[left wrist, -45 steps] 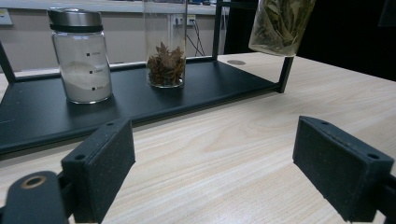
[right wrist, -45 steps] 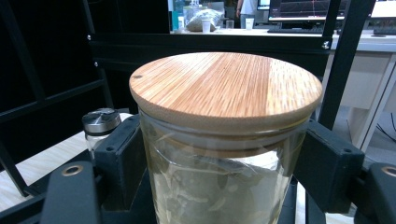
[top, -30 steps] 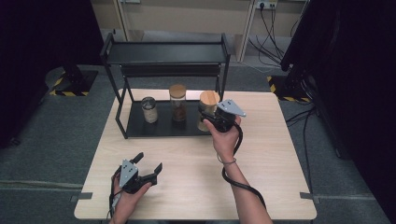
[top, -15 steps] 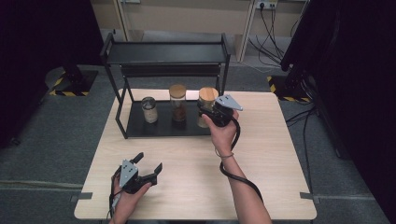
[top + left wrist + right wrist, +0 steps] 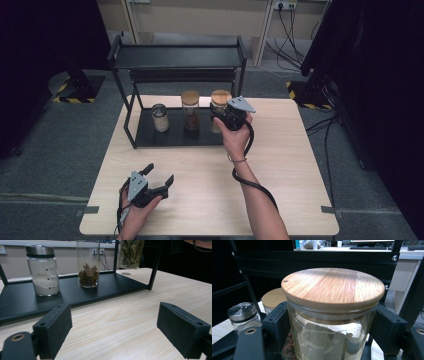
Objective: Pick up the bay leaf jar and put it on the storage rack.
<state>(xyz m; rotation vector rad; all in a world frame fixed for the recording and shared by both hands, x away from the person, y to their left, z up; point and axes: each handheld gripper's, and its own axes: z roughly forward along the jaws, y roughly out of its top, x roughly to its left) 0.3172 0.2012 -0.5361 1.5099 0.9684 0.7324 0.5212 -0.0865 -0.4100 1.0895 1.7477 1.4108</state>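
Standing upright, jar [image 5: 329, 322] w/ lid up, clamped by right hand-held gripper [image 5: 222, 120].

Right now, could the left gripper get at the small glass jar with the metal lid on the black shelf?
Probably yes. The left gripper is open, and only bare table lies between it and the small metal-lidded glass jar, which stands near the open front edge of the black shelf.

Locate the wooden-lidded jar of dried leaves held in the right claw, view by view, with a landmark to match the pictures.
High view: the leaf jar stands at the right end of the black rack's lower shelf, clamped in the right claw.
Left gripper view: the jar's glass is at the top, right of centre, behind the rack post.
Right gripper view: it sits in the middle, between the pads.
Shared landmark: the metal-capped jar.
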